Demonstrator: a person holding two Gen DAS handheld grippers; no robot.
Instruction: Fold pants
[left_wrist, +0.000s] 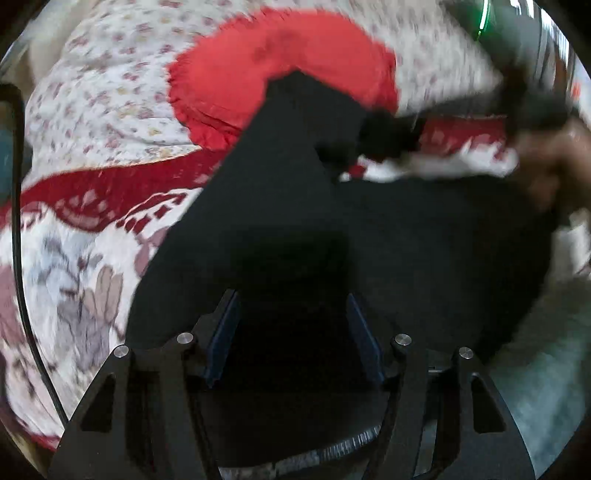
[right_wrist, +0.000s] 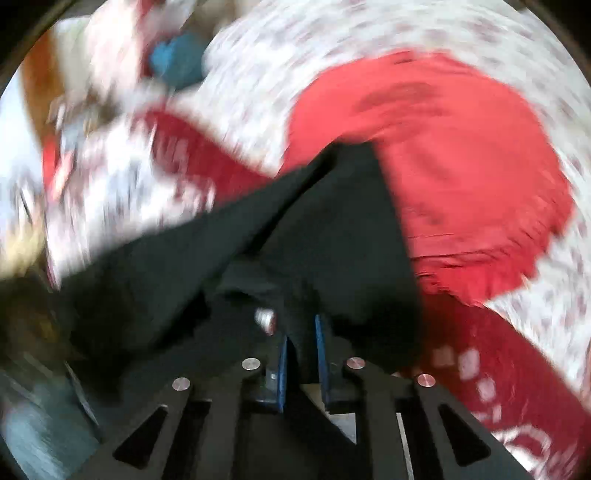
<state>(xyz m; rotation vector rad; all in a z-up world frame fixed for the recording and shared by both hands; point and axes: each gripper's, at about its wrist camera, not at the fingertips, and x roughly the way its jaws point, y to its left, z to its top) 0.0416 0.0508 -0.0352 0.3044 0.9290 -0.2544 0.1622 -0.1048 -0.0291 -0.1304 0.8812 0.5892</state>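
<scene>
We see the left claw (left_wrist: 291, 332) spread wide over the black pants (left_wrist: 369, 240); the right claw (right_wrist: 301, 339) pinches their fabric. Red cushion (right_wrist: 443, 166) lies beyond. We read no writing.

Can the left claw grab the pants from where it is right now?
Probably yes. The left claw is open with the black pants lying right between and ahead of its fingers, nothing in between. The right claw already pinches the pants further along.
</scene>
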